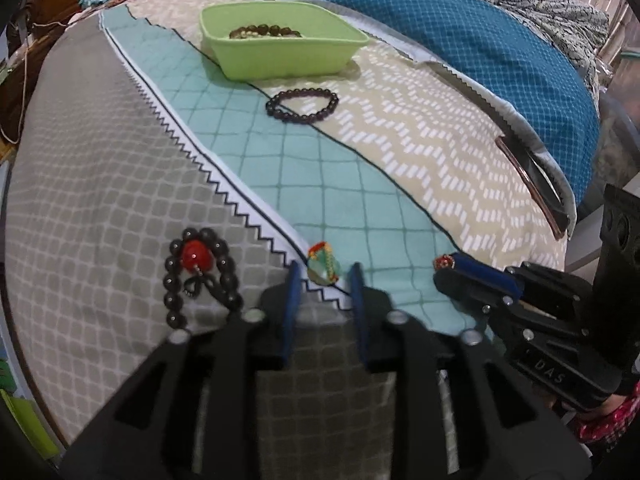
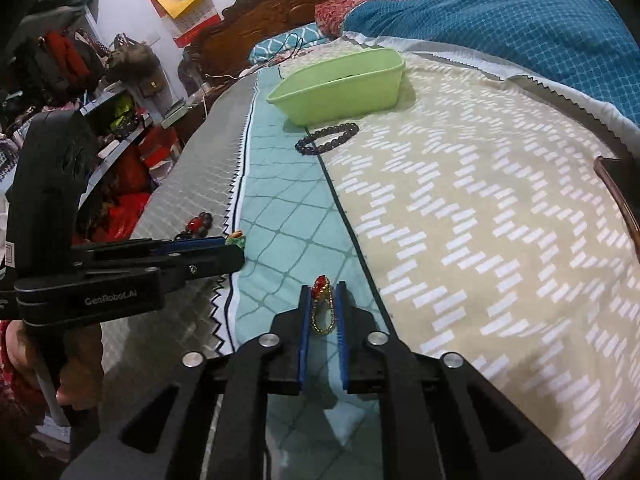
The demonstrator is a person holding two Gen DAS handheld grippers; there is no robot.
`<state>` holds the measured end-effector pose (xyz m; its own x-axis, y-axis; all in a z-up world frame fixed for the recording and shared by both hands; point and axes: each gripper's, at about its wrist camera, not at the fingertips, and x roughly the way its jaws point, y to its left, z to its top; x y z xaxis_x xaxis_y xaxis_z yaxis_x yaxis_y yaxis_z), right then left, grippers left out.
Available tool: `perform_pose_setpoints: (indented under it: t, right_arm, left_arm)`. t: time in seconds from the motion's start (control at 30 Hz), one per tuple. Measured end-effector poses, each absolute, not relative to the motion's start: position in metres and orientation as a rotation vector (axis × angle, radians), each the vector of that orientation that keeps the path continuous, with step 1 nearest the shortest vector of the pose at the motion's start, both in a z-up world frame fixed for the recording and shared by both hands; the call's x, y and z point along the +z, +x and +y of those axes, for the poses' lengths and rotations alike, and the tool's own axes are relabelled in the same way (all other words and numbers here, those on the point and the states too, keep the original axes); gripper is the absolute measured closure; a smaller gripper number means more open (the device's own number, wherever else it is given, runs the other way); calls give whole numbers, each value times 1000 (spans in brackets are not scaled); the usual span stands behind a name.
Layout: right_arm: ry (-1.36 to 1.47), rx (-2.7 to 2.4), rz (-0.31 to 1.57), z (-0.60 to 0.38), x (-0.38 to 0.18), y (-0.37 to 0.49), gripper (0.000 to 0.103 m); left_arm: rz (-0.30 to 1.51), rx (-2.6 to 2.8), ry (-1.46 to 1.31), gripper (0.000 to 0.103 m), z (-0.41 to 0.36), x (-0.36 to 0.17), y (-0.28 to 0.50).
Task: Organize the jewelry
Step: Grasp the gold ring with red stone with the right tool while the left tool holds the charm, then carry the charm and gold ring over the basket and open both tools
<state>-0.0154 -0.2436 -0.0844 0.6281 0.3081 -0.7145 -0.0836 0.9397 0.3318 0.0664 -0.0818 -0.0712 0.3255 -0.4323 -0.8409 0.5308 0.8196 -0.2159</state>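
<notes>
A green tub [image 1: 280,46] stands far on the bed with a beaded bracelet inside [image 1: 264,32]; it also shows in the right wrist view [image 2: 340,88]. A dark bead bracelet [image 1: 302,105] [image 2: 326,138] lies just in front of it. My left gripper [image 1: 324,276] is open around a green and red ring-like trinket [image 1: 323,267] lying on the bedspread. A black bead bracelet with a red bead [image 1: 198,270] lies to its left. My right gripper [image 2: 323,300] is shut on a small gold bead bracelet with a red charm [image 2: 322,308].
A patterned bedspread [image 1: 120,168] covers the bed. A blue quilt [image 2: 500,28] lies at the far right. A dark flat object [image 1: 532,178] rests at the bed's right edge. Cluttered shelves [image 2: 100,120] stand left of the bed.
</notes>
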Motion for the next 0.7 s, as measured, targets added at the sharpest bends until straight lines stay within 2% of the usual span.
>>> perform_pose_setpoints:
  t: [0.1, 0.17, 0.5, 0.53, 0.57, 0.6, 0.63, 0.7]
  right_arm:
    - [260, 236, 852, -242, -79, -23, 103]
    - [251, 242, 844, -239, -76, -30, 96]
    - [186, 196, 839, -234, -69, -30, 95]
    - [183, 200, 849, -233, -69, -28, 95]
    - [177, 204, 864, -232, -71, -25, 95]
    - [171, 207, 881, -230, -74, -21, 96]
    - [173, 208, 897, -230, -79, -17, 103]
    - [225, 226, 911, -236, -82, -12, 103]
  left_arm:
    - [1053, -619, 118, 68, -78, -67, 61]
    - [1052, -618, 103, 67, -73, -65, 58]
    - [1033, -635, 164, 68, -93, -62, 64]
    - [1046, -630, 171, 72, -95, -67, 66]
    - [1064, -627, 172, 86, -97, -73, 69]
    - [1069, -621, 168, 87, -96, -79, 71]
    - [1067, -627, 155, 87, -94, -81, 71]
    - [1060, -648, 132, 87, -90, -78, 70]
